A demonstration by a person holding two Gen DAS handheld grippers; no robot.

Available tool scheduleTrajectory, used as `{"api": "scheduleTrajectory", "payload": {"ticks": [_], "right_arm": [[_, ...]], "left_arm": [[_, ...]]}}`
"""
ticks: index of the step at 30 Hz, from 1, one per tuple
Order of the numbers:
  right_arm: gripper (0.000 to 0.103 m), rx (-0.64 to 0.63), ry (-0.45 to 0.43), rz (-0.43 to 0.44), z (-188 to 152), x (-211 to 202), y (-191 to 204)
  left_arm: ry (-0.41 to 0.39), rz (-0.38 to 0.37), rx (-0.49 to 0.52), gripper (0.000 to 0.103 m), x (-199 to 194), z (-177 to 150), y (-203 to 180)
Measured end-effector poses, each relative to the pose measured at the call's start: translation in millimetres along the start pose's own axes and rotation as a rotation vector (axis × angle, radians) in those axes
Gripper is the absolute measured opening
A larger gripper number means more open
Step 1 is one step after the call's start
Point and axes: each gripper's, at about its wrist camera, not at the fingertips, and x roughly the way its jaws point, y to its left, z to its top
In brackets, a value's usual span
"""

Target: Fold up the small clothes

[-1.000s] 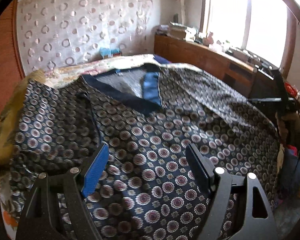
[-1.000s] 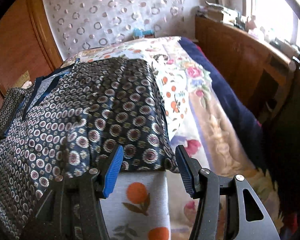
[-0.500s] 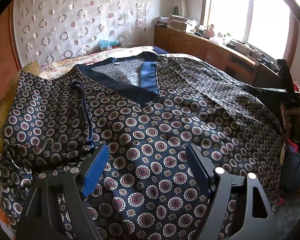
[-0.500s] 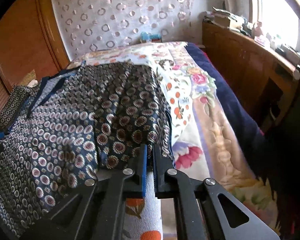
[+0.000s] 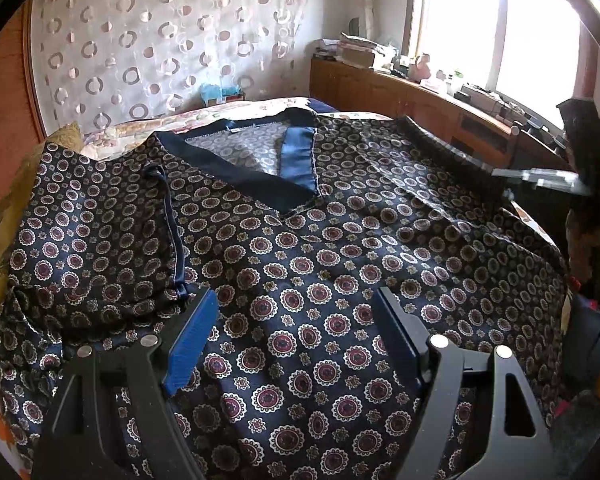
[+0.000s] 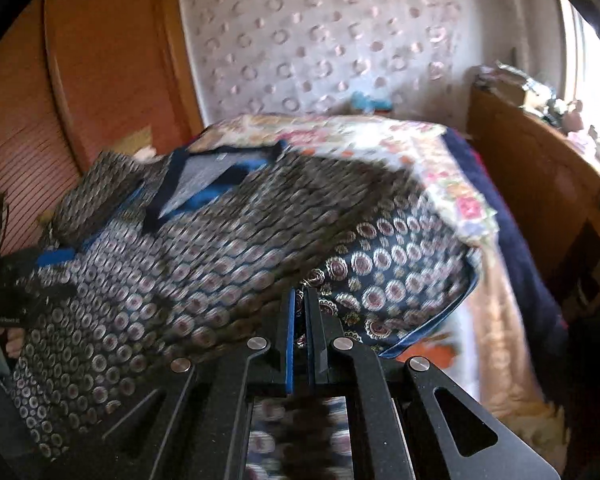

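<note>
A dark navy shirt [image 5: 332, 248] with a round medallion print and a blue V-neck collar lies spread on the bed. My left gripper [image 5: 296, 312] is open and hovers over the shirt's lower front, holding nothing. My right gripper [image 6: 299, 300] is shut on the shirt's right edge [image 6: 380, 280] and lifts it, so that part rises and folds toward the middle. The right wrist view is motion-blurred. The other gripper shows at the right edge of the left wrist view [image 5: 548, 176].
The floral bedspread [image 6: 452, 184] lies under the shirt. A wooden cabinet [image 5: 420, 100] with clutter runs under the window on the right. A wooden wardrobe [image 6: 100, 80] stands at the left. A patterned curtain [image 5: 160, 40] hangs behind the bed.
My right gripper closed on the shirt's right edge and has lifted and carried it up and left. My left gripper stayed open, rising slightly over the shirt.
</note>
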Motion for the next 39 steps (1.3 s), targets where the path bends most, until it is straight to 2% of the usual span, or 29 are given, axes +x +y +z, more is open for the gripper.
{"api": "scheduleTrajectory", "payload": {"ticks": [6, 7, 12, 17, 21, 24, 29, 34, 39], "right_arm": [[0.004, -0.007, 0.079, -0.011, -14.2, 20.2, 8.7], [0.006, -0.007, 0.086, -0.011, -15.4, 20.1, 7.5], [0.03, 0.002, 0.076, -0.016, -8.9, 15.5, 9.7], [0.039, 0.0, -0.016, -0.027, 0.0, -26.4, 4.0], [0.041, 0.023, -0.055, -0.082, 4.0, -41.5, -10.4], [0.041, 0.058, -0.046, -0.123, 4.6, -39.6, -25.5], [0.041, 0.128, 0.034, -0.161, 2.1, -7.2, -47.4], [0.041, 0.179, 0.108, -0.155, 4.6, 21.4, -65.0], [0.041, 0.163, 0.122, -0.149, 18.2, 33.4, -69.7]], "left_arm": [[-0.015, 0.002, -0.01, 0.08, -2.0, -0.1, 1.9], [-0.016, 0.003, -0.01, 0.08, -2.3, -0.1, 2.1], [-0.027, 0.014, -0.01, 0.08, -6.0, -2.3, 2.0], [-0.044, 0.027, -0.012, 0.08, -8.5, -3.9, 1.9], [-0.068, 0.031, -0.018, 0.08, -12.4, -4.9, 2.6], [-0.078, 0.032, -0.03, 0.08, -13.9, -4.6, 4.9], [-0.095, 0.04, -0.029, 0.08, -17.0, -6.1, 4.6], [-0.102, 0.04, -0.032, 0.08, -17.4, -6.7, 4.3], [-0.101, 0.041, -0.031, 0.08, -17.9, -6.6, 4.4]]}}
